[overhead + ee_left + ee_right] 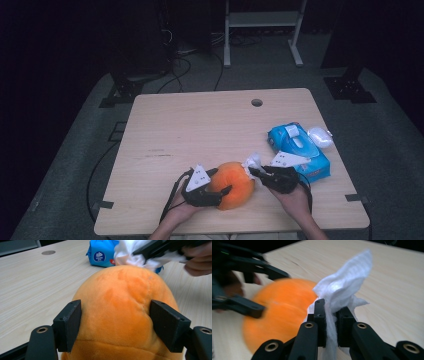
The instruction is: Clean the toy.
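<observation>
Low in the centre of the high view, our left gripper [226, 190] clamps the orange plush toy [233, 184]; it seems soft, light and yielding, so we grip its sides. Our right gripper [330, 315] pinches a limp white wipe [344, 287] against it. The pale wooden table [200, 125] looks smooth; the room around it is dark.

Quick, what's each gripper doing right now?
Left gripper: shut on the orange plush toy, pads pressing its sides.
Right gripper: shut on a white wipe, against the toy.
</observation>
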A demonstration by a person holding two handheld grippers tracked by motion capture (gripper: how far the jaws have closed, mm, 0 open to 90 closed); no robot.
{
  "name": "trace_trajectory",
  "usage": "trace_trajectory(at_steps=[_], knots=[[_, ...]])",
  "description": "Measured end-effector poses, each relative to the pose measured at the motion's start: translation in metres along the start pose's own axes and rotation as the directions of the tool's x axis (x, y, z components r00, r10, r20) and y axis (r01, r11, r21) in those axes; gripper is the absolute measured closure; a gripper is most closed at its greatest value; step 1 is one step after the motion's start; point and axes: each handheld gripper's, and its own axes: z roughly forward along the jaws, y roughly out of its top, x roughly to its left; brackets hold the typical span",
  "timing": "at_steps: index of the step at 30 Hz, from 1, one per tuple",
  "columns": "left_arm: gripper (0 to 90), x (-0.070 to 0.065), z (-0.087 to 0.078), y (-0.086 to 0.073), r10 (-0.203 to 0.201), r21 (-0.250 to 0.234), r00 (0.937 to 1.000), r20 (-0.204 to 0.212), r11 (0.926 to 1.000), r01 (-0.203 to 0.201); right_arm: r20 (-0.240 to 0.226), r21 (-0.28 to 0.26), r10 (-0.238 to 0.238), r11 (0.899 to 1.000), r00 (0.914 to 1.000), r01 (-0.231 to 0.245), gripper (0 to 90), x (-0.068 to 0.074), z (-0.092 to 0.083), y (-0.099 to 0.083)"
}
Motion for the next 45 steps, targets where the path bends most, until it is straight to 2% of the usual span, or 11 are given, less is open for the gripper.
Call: trace_trajectory(at_steps=[3, 10, 14, 18, 22, 27, 32, 36, 39, 42, 45], knots=[[27.4, -0.004, 0.001, 0.002, 0.005, -0.005, 1.0, 0.001, 1.0, -0.005, 0.003, 0.012, 0.059, 0.998, 0.9983, -0.059, 80.1, -0.011, 0.0, -0.005], [26.7, -0.022, 0.006, 0.004, 0.089, -0.028, 0.996, -0.01, 0.9956, -0.089, -0.066, -0.062, -0.032, 0.998, 0.9973, 0.028, 80.1, 0.015, -0.007, 0.018], [20.9, -0.021, 0.004, 0.01, 0.112, -0.02, 0.9934, 0.023, 0.9936, -0.112, -0.072, -0.024, -0.043, 0.999, 0.9964, 0.042, 80.2, 0.015, -0.001, 0.011], [10.3, -0.004, -0.001, 0.013, 0.037, -0.042, 0.9985, 0.039, 0.9985, -0.035, -0.084, -0.003, -0.092, 0.996, 0.9922, 0.092, 80.2, 0.02, -0.001, 0.008], [8.6, 0.004, 0.007, 0.004, -0.052, 0.015, 0.9938, 0.098, 0.9986, 0.05, -0.1, -0.005, -0.1, 0.995, 0.9899, 0.1, 80.1, 0.023, -0.002, 0.007], [42.8, -0.006, 0.007, 0.016, 0.081, 0.027, 0.9967, -0.004, 0.9964, -0.08, -0.075, -0.032, -0.051, 0.998, 0.9958, 0.049, 80.1, 0.016, -0.001, 0.007], [44.0, -0.015, 0.007, 0.02, 0.222, -0.002, 0.9688, -0.111, 0.9748, -0.223, -0.053, -0.091, -0.025, 0.996, 0.9983, 0.02, 80.1, 0.01, -0.005, 0.013], [41.4, -0.024, 0.008, 0.019, 0.276, 0.003, 0.9549, -0.11, 0.9608, -0.277, -0.069, -0.116, -0.038, 0.993, 0.9969, 0.03, 80.1, 0.015, -0.003, 0.013], [30.2, -0.022, 0.006, 0.019, 0.247, -0.01, 0.9674, -0.056, 0.9688, -0.248, -0.058, -0.085, -0.036, 0.996, 0.9977, 0.031, 80.2, 0.011, -0.001, 0.008], [16.8, -0.009, 0.003, 0.022, 0.141, -0.026, 0.9896, -0.03, 0.9896, -0.141, -0.048, -0.069, -0.018, 0.997, 0.9987, 0.014, 80.3, 0.01, 0.001, 0.0], [10.8, 0.004, 0.003, 0.016, 0.041, 0.014, 0.9991, -0.007, 0.9991, -0.041, -0.057, -0.07, -0.038, 0.997, 0.9977, 0.034, 80.4, 0.018, 0.002, 0.0]])
